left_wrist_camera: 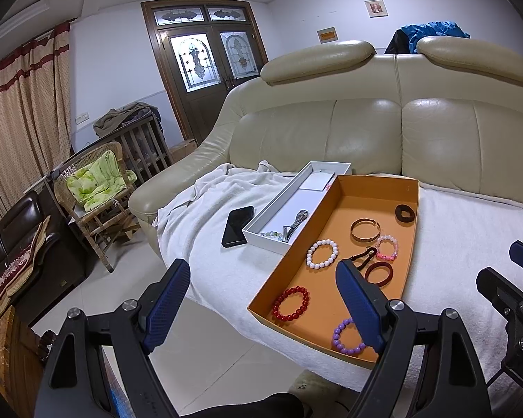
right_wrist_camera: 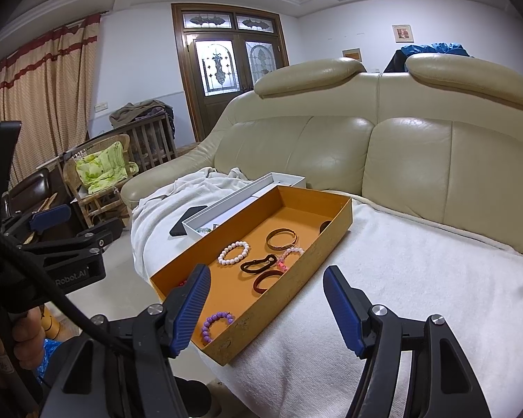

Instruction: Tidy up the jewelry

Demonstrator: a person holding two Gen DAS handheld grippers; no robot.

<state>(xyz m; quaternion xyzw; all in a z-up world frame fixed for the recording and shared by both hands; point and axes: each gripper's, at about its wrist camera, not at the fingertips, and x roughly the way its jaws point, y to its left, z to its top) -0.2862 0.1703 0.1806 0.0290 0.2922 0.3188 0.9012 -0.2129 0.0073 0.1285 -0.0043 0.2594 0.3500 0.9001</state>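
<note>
While both claws hang wide and empty, nothing is picked.
Beads in the orange tray (left_wrist_camera: 413, 191) could slip a loose pinch by the left claw (left_wrist_camera: 261, 308) or right claw (right_wrist_camera: 266, 308).

Orange tray (left_wrist_camera: 409, 230) holds white (left_wrist_camera: 322, 254), red (left_wrist_camera: 291, 303), purple (left_wrist_camera: 347, 336), pink (left_wrist_camera: 387, 247) bead bracelets; one dark ring (left_wrist_camera: 404, 211), perhaps brown; white towel (right_wrist_camera: 418, 278).

A black phone (left_wrist_camera: 237, 225) lies on a white towel (left_wrist_camera: 205, 205) spread over a cream leather sofa (left_wrist_camera: 366, 132). Beyond stand a wicker chair (left_wrist_camera: 101, 188) with a green cushion (left_wrist_camera: 96, 179), patterned curtains (left_wrist_camera: 24, 104) and a stained-glass double door (left_wrist_camera: 211, 59).
</note>
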